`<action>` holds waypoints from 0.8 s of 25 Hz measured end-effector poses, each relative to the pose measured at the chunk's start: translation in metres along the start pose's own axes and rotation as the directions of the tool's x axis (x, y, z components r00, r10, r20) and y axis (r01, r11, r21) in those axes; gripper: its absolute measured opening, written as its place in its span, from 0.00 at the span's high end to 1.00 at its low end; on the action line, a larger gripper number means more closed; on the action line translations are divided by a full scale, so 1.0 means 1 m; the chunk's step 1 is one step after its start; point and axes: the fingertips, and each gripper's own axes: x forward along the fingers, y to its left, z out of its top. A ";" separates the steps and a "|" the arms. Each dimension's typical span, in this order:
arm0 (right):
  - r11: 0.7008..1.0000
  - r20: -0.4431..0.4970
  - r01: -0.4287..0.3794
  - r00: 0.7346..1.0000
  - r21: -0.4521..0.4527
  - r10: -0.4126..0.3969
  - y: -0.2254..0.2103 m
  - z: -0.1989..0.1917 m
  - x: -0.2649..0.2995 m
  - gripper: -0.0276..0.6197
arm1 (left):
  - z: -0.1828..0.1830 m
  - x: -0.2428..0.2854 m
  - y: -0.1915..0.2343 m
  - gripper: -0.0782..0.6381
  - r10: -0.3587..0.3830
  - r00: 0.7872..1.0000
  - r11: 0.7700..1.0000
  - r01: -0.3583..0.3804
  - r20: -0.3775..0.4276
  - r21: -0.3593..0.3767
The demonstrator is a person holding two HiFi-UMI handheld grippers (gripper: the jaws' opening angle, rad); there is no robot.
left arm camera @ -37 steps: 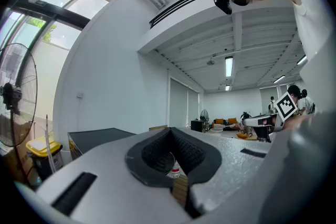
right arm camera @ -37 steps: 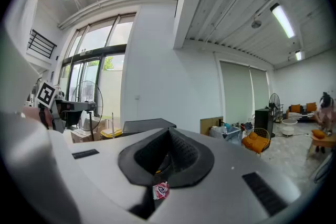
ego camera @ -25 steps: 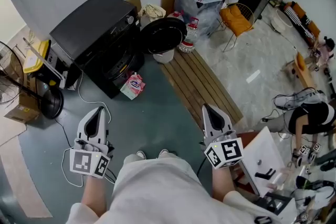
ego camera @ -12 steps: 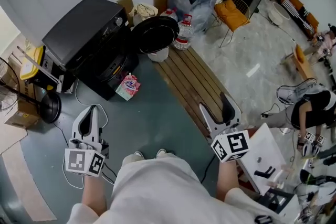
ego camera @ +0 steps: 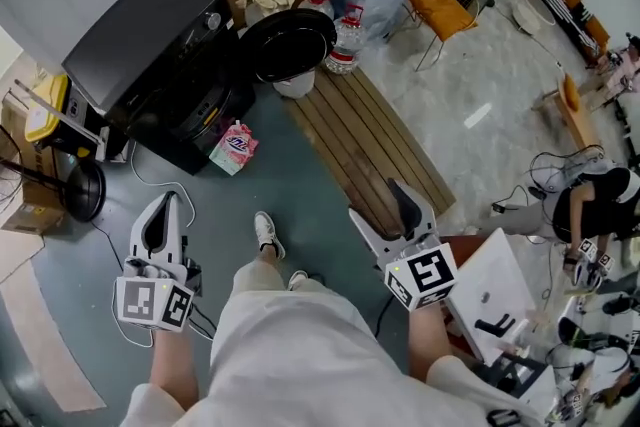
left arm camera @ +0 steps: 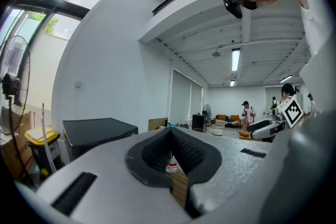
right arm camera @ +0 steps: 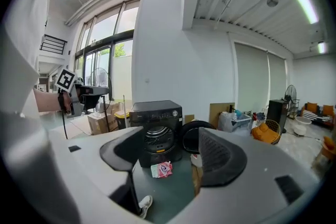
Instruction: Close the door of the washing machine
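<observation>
From above, the washing machine [ego camera: 150, 45] shows a dark, unreadable front; its door [ego camera: 290, 43] hangs open. Well short of it, the left gripper [ego camera: 166, 205] points forward, clenched empty; the right gripper [ego camera: 380, 203] is opening, empty

Left gripper [ego camera: 166, 202] fingers together; right gripper [ego camera: 373, 201] fingers opening, empty.

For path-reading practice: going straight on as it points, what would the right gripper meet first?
Probably the black washing machine, framed between the right gripper's opening, empty jaws; the pink packet before it lies lower. Depth is unclear.
</observation>
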 end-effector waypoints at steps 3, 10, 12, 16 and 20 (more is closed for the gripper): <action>1.000 -0.041 -0.013 0.999 0.009 0.013 -0.008 -0.009 0.026 0.50 | -0.007 0.029 0.012 0.88 -0.009 1.000 1.000 0.009 -0.002 -0.017; 1.000 -0.069 0.008 0.998 0.020 -0.007 -0.046 0.023 0.126 0.50 | -0.004 0.133 0.070 0.88 -0.030 1.000 0.998 0.030 -0.004 -0.059; 1.000 -0.072 0.007 0.997 0.002 -0.007 -0.054 0.040 0.158 0.50 | 0.001 0.171 0.086 0.89 -0.051 0.999 0.996 0.051 0.005 -0.074; 0.999 -0.075 0.041 0.996 0.002 -0.041 -0.078 0.064 0.203 0.50 | 0.010 0.244 0.102 0.88 -0.128 0.991 0.985 0.130 0.032 -0.114; 0.995 -0.102 0.101 0.990 0.017 -0.098 -0.103 0.070 0.222 0.50 | 0.029 0.292 0.101 0.89 -0.191 0.979 0.973 0.198 0.069 -0.118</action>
